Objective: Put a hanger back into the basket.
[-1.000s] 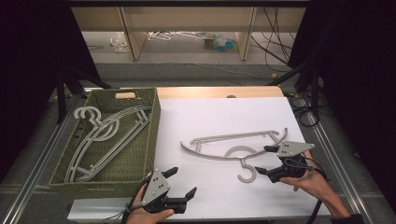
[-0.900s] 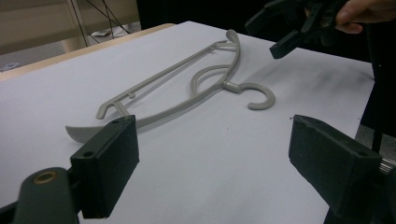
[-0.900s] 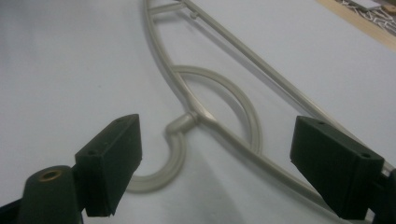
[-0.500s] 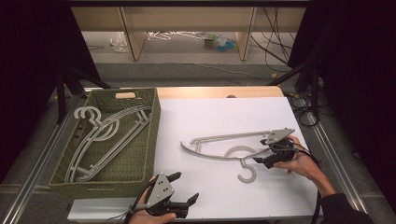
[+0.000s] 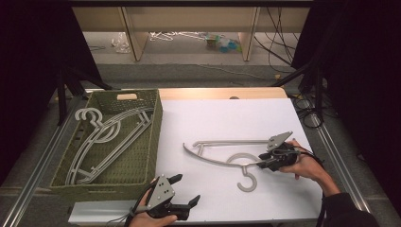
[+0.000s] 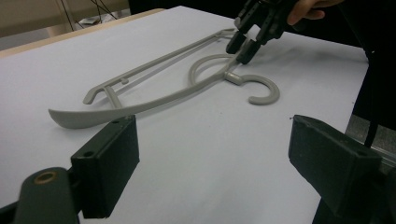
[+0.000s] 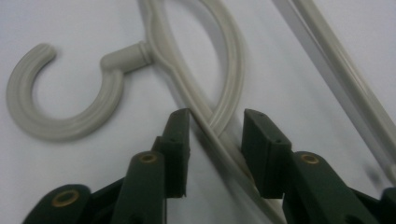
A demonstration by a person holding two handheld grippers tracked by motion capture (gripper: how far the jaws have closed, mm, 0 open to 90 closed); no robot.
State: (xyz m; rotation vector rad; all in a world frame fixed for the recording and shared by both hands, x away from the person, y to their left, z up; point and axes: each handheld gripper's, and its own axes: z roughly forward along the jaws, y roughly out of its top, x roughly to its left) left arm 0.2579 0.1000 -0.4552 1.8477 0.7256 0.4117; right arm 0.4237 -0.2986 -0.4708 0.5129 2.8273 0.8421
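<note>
A grey plastic hanger (image 5: 208,159) lies flat on the white table top (image 5: 227,118), its hook (image 5: 247,182) towards the front edge. My right gripper (image 5: 261,161) comes in from the right, low on the table. Its jaws have just been closing and now press on the hanger (image 7: 60,126) where the arm and the loop meet beside the hook; the left gripper view shows it (image 6: 243,46) at that spot too. Near the front edge my left gripper (image 5: 187,188) stands open over bare table, its jaws (image 6: 219,158) wide apart with nothing between them.
A green woven basket (image 5: 153,142) stands at the table's left with grey hangers (image 5: 108,137) lying in it. Metal rails run along both sides of the table. Beyond its far edge are shelves and cables on the floor.
My right gripper has slid left and down onto the hanger near the hook, and its jaws have closed from wide open. The left gripper has kept its place.
</note>
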